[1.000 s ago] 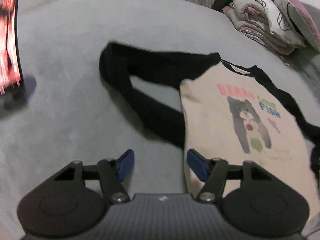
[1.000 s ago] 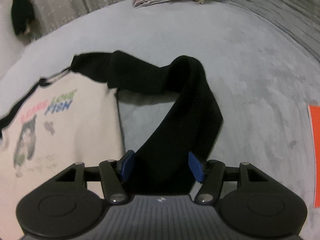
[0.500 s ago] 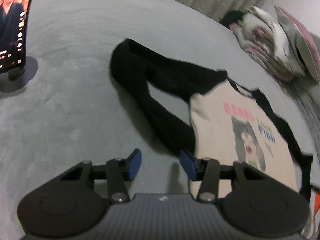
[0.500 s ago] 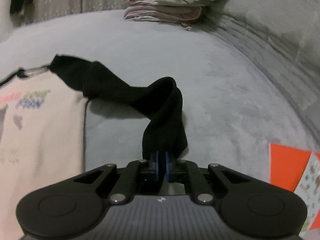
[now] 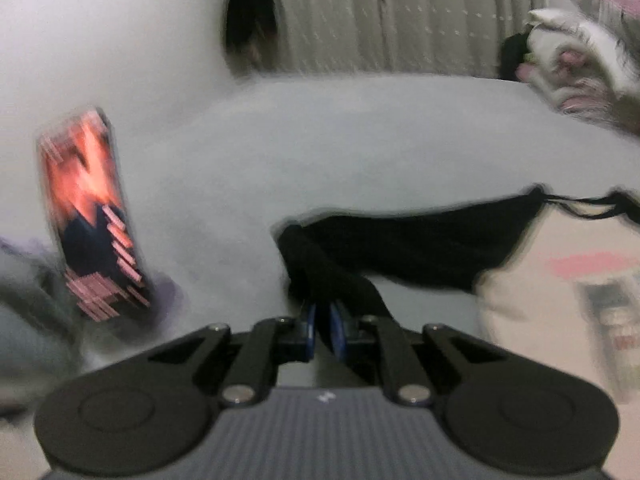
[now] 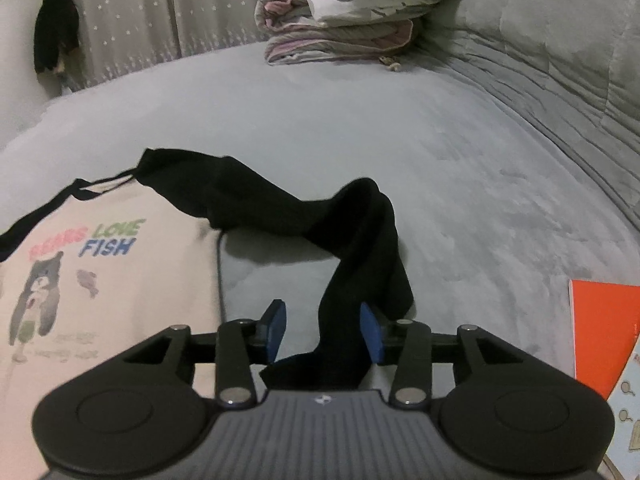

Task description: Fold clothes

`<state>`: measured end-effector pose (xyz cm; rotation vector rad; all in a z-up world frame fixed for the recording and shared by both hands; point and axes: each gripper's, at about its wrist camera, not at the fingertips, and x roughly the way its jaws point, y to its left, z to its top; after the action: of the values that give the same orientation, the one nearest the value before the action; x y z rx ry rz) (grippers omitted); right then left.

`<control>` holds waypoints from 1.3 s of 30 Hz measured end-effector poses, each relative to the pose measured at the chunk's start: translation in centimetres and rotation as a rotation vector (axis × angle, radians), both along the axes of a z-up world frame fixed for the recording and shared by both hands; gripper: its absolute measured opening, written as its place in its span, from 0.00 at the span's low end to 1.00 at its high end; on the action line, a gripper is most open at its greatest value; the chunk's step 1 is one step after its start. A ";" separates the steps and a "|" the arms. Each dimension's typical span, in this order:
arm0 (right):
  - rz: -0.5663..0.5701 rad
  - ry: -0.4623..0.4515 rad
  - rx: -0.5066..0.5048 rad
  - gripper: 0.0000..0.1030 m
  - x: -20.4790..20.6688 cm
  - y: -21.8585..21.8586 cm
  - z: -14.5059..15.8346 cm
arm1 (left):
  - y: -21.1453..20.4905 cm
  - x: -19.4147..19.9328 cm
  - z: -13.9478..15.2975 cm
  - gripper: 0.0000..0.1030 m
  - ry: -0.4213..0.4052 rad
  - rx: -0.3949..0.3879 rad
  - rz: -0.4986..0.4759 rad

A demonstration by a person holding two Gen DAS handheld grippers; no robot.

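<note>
A cream shirt (image 6: 104, 280) with a bear print and long black sleeves lies face up on a grey bed (image 6: 440, 152). In the blurred left wrist view my left gripper (image 5: 322, 330) is shut on the shirt's black sleeve (image 5: 400, 248), which bends back toward the cream body (image 5: 560, 320). In the right wrist view my right gripper (image 6: 322, 334) is open, with the other black sleeve (image 6: 360, 264) hanging loose between its blue pads (image 6: 370, 334).
A lit phone on a stand (image 5: 92, 216) stands at the left. Folded bedding and pillows (image 6: 352, 16) are stacked at the head of the bed. An orange booklet (image 6: 604, 328) lies at the right. A dark object (image 6: 54, 36) hangs by the curtain.
My left gripper has closed on its black sleeve and swung left. My right gripper, shut on its sleeve half a second ago, has opened and let it go.
</note>
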<state>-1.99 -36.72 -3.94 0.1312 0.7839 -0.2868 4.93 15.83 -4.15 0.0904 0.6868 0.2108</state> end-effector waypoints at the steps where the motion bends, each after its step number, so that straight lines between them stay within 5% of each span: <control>1: 0.003 -0.004 -0.001 0.43 -0.1 0.1 0.1 | 0.3 0.0 0.0 0.09 0.005 0.009 0.006; 8: 0.016 0.002 0.099 0.45 -0.6 -0.5 0.4 | 2.5 -0.2 -0.1 0.19 0.042 0.076 0.048; 15: 0.033 0.047 0.319 0.45 -1.2 -0.9 0.5 | 6.1 -2.4 -0.5 0.24 0.232 -0.338 -0.037; 20: 0.052 0.110 0.388 0.45 -3.3 -0.2 -0.4 | 5.6 -4.9 -0.3 0.24 0.278 -0.410 -0.121; 24: 0.082 0.150 0.416 0.45 -5.5 0.9 -1.4 | 5.7 -6.5 -1.2 0.24 0.362 -0.628 -0.195; 30: 0.124 0.187 0.403 0.45 -8.0 2.6 -2.9 | 4.9 -9.0 -2.9 0.24 0.382 -0.715 -0.207; 31: 0.134 0.185 0.382 0.41 -8.3 3.0 -3.1 | 4.8 -9.4 -3.1 0.24 0.378 -0.724 -0.205; 32: 0.146 0.189 0.349 0.21 -8.5 3.3 -3.3 | 5.0 -9.5 -3.3 0.24 0.377 -0.738 -0.202; 33: 0.159 0.192 0.318 0.12 -8.6 3.7 -3.3 | 5.1 -9.8 -3.4 0.24 0.378 -0.752 -0.199; 39: 0.109 0.116 0.260 0.09 -9.4 1.9 -1.0 | 4.3 -10.3 -3.8 0.24 0.392 -0.828 -0.192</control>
<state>-11.39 -34.80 -4.97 0.3181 0.9388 -0.0888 -5.34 20.09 -7.90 -0.6077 1.1026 -0.2944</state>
